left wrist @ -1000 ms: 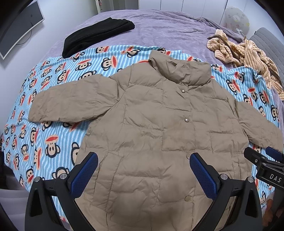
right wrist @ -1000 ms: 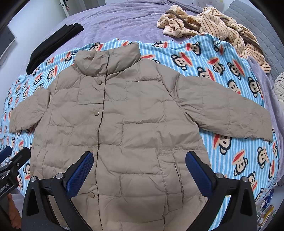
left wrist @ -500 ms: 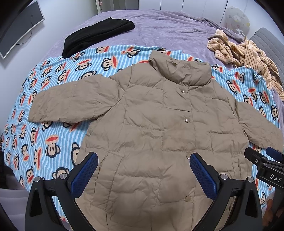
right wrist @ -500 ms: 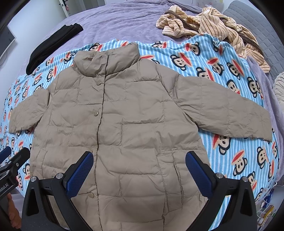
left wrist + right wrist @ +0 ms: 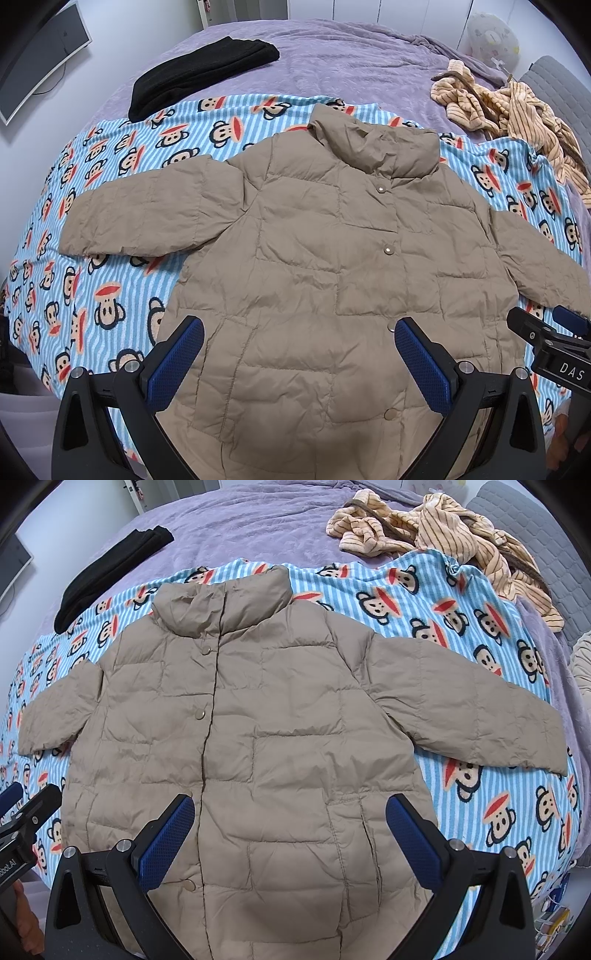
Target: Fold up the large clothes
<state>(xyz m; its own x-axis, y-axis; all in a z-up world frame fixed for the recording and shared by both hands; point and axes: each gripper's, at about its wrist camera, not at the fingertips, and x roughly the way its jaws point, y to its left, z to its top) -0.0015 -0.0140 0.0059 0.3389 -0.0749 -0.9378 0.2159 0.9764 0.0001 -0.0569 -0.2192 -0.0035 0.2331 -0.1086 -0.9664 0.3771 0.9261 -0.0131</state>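
A tan quilted puffer jacket (image 5: pixel 325 258) lies flat and face up on a blue striped monkey-print blanket (image 5: pixel 110 295), buttoned, collar away from me, both sleeves spread out to the sides. It also shows in the right wrist view (image 5: pixel 266 731). My left gripper (image 5: pixel 299 362) is open and empty, hovering above the jacket's lower front near the hem. My right gripper (image 5: pixel 290 838) is open and empty above the lower front too. Each gripper shows at the edge of the other's view.
The blanket (image 5: pixel 498 794) lies on a bed with a purple cover (image 5: pixel 351 62). A folded black garment (image 5: pixel 199 77) lies at the back left. A crumpled tan striped garment (image 5: pixel 443 528) lies at the back right. A monitor (image 5: pixel 40 55) hangs on the left wall.
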